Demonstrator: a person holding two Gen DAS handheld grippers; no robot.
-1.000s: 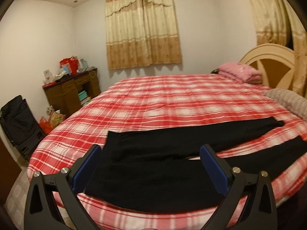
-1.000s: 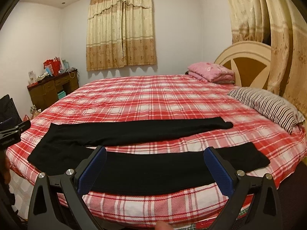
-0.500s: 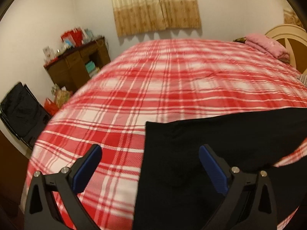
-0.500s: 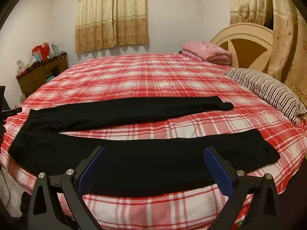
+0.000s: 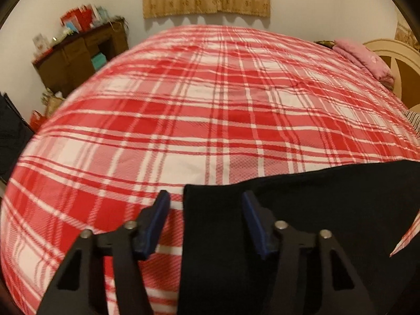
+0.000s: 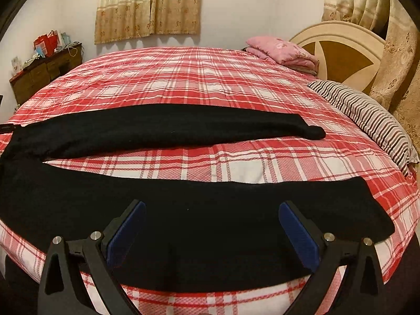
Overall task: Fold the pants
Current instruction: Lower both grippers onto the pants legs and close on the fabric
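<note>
The pants are black, plain and soft-looking, spread flat on the bed with the red and white checked cover. They lie lengthwise along the bed's near edge. The two legs part in a narrow V: the nearer leg follows the edge, its hem close to the bed's right side; the farther leg angles toward the bed's middle. The waist end lies flat by the bed's left side, its corner squared.
</note>
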